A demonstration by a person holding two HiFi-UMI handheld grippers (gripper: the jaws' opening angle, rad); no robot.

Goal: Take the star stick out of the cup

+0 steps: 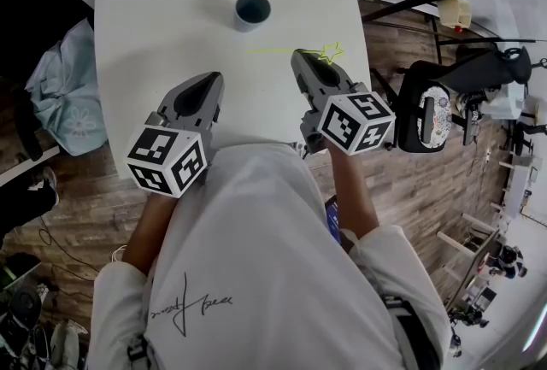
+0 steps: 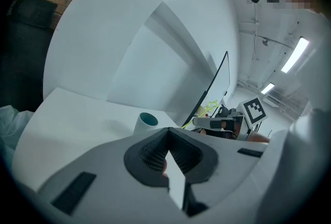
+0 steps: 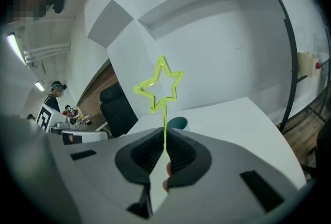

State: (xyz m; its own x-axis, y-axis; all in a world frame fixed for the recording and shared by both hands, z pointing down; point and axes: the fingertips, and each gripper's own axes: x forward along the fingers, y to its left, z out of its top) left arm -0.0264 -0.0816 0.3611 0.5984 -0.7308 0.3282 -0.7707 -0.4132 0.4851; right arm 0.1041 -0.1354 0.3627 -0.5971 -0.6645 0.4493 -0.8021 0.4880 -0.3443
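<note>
Most of it looks done: we have the right gripper clamped on the star stick, clear of the cup on the table, left gripper closed, empty.

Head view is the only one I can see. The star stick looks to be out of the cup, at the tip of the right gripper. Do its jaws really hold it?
Observer: Yes. In the right gripper view the right gripper has its jaws shut on the thin stem of the star stick.
Operator: Which part of the stem is pinched?
Observer: The part near the star. In that view only a short piece of stem shows between the jaws and the star.
Operator: And the left gripper?
Observer: In its own view the left gripper has its jaws together, with nothing between them.
</note>
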